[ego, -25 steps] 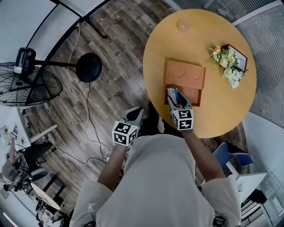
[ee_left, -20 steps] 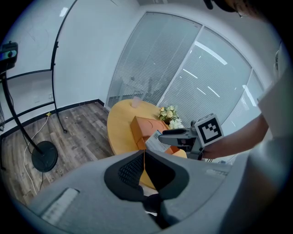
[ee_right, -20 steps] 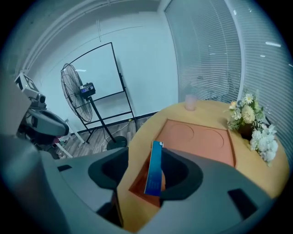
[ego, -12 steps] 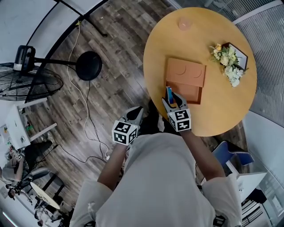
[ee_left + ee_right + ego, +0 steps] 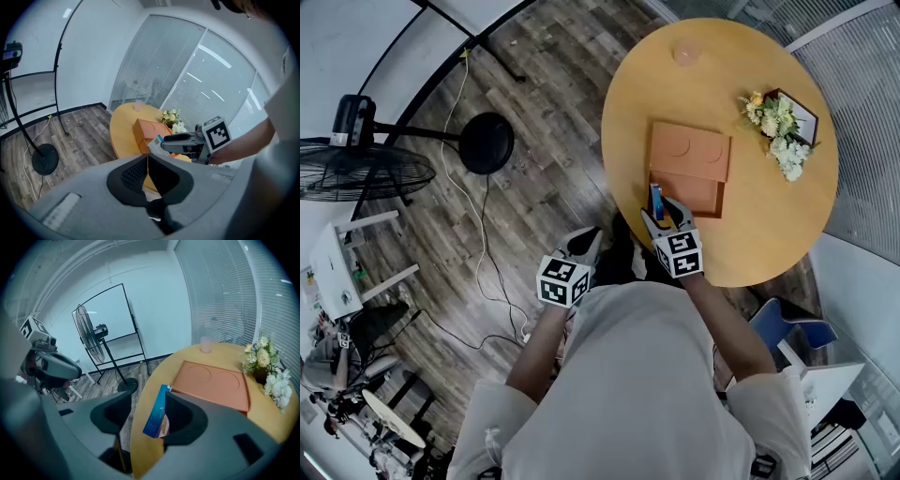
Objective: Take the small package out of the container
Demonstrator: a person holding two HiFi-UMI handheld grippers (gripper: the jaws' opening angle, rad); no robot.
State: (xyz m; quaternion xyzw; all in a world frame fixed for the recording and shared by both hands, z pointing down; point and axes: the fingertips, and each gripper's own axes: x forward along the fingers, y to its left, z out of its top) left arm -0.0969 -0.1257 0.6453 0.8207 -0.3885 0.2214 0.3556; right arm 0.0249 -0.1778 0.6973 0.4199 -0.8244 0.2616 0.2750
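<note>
Fingers (image 5: 187, 416) of right gripper (image 5: 149, 398) pinch flat blue rectangular package (image 5: 155, 416) upright.

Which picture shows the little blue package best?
The right gripper view. The small package sits in the middle, close up, blue face showing, between the jaws of the right hand-held gripper. The head view shows only a thin blue sliver; the left gripper view, one small far-off corner.
</note>
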